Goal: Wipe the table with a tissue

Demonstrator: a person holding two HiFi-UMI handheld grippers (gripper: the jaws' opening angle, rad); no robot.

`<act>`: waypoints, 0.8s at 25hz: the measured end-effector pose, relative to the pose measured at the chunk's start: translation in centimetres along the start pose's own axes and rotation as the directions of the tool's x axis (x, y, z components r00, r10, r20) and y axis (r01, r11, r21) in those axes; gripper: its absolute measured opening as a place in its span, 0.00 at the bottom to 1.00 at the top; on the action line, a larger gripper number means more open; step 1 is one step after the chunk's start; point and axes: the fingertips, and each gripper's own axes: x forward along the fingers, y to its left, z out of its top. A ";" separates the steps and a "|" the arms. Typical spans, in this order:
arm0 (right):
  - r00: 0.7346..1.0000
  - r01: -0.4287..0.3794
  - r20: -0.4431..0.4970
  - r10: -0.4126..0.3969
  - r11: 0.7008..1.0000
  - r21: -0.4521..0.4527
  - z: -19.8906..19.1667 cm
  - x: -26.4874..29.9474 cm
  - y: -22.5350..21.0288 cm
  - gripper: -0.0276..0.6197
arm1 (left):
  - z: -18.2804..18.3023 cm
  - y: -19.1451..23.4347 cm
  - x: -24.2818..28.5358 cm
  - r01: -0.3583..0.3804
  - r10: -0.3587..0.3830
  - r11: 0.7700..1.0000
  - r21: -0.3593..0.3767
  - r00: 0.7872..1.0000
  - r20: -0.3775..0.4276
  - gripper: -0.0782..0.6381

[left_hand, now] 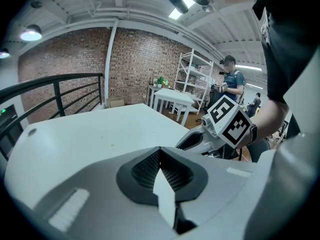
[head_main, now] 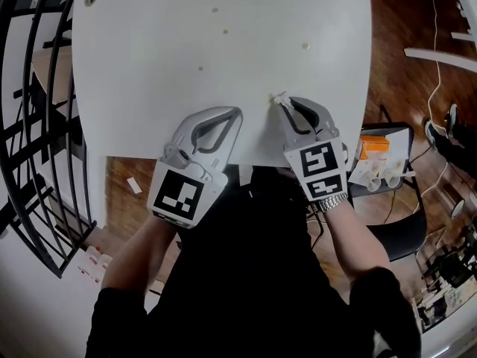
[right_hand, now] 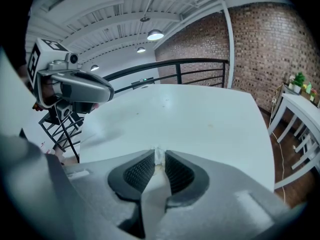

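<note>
Tissue [head_main: 279, 96] is seen in the head view as a small white scrap pinched at the tip of the right gripper [head_main: 282, 102], low over the near edge of the white table [head_main: 223, 51]. The left gripper [head_main: 237, 112] is held just beside it, and small specks [head_main: 200, 68] are scattered farther out.

In the left gripper view, the left gripper [left_hand: 160, 150] is seen with its jaws pressed together and nothing between them.

In the right gripper view, the jaws of the right gripper [right_hand: 159, 153] are closed on a thin fold of tissue [right_hand: 159, 157] above the table [right_hand: 200, 119].
</note>
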 end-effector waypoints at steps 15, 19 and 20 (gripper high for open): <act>0.998 0.016 -0.055 -0.016 1.000 -0.003 0.7 2.3 1.1 0.12 | -0.4 2.8 -0.6 0.028 -0.028 1.000 0.004 1.000 0.003 0.13; 0.998 0.026 -0.061 -0.026 1.000 -0.001 1.2 2.6 1.3 0.12 | -0.5 3.7 -1.0 0.032 -0.032 0.999 0.002 0.999 0.005 0.13; 0.998 0.028 -0.062 -0.028 1.000 0.000 1.4 2.7 1.3 0.12 | -0.5 3.9 -1.1 0.033 -0.033 0.999 0.002 0.999 0.006 0.13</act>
